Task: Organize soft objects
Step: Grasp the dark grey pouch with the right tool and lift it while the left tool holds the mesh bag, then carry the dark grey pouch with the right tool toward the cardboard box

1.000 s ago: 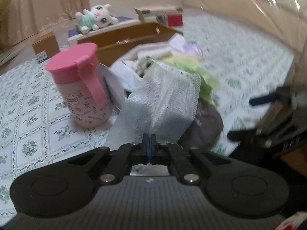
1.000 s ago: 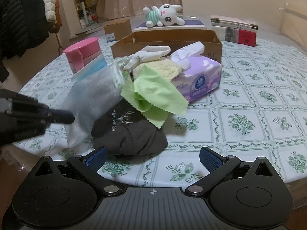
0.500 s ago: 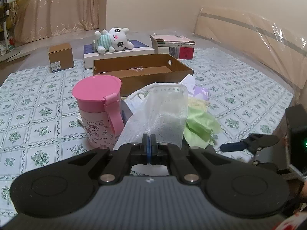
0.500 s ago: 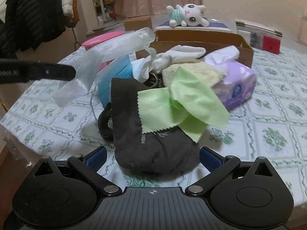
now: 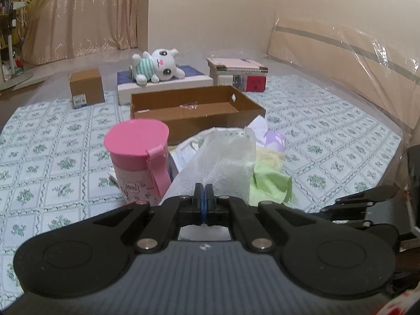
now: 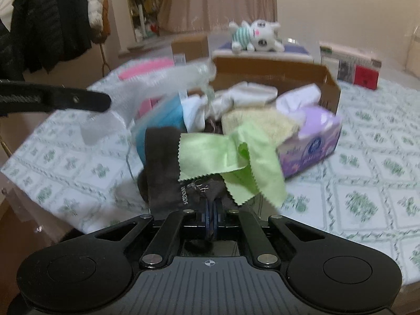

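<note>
Right gripper (image 6: 211, 211) pinching dark brown knit cloth (image 6: 168, 162) at tabletop's (image 6: 367, 183) near edge, lime-green cloth (image 6: 228, 155) draped over it. Left gripper (image 5: 203, 193) clamped on white gauze mesh (image 5: 223, 165). Open cardboard box (image 5: 194, 105) beyond, mid-tabletop.

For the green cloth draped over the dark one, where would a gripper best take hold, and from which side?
Probably the free zigzag-cut corner of the green cloth, hanging clear at the near side of the pile. Come from the near side, jaws closing across the thin edge. Farther back it lies over the yellow towel and the dark cloth, which the right gripper has pinched, so a grip there might catch those too.
</note>
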Tool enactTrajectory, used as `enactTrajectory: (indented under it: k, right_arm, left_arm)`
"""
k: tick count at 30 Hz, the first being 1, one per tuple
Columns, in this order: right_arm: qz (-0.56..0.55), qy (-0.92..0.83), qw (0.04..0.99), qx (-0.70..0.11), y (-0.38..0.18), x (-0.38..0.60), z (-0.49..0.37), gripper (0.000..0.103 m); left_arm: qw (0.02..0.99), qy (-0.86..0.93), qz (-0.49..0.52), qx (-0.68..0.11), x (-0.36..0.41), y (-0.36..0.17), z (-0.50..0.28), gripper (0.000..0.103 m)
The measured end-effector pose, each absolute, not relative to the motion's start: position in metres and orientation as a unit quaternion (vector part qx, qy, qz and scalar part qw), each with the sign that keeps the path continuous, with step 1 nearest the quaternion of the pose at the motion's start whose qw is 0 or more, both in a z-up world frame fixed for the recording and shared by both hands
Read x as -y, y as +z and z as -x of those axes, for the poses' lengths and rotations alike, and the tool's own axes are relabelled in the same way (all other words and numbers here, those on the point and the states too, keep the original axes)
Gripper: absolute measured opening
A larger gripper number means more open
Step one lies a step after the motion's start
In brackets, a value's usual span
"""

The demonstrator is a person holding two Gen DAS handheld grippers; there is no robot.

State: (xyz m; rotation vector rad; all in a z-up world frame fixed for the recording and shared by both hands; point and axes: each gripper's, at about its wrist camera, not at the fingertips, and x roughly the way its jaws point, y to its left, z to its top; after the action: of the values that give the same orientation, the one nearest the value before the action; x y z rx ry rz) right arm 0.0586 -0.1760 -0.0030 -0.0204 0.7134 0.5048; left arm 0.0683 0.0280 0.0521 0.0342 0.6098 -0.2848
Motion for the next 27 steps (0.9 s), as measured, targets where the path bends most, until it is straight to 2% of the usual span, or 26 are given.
enactTrajectory:
  k: [13,27]
  right_arm:
    - [0.007,0.232,0.939,-0.256,0.069,0.198,-0.049,0.001]
    - [0.016,0.22,0.951,-0.216,0.104,0.22,-0.061,0.001]
  left_arm:
    - [0.954,-0.13,-0.015,-0.269,-0.028,0.08,-0.064,0.0]
    - [0.959,-0.135,-0.005,-0.249,-0.024,0.096,-0.069,0.0]
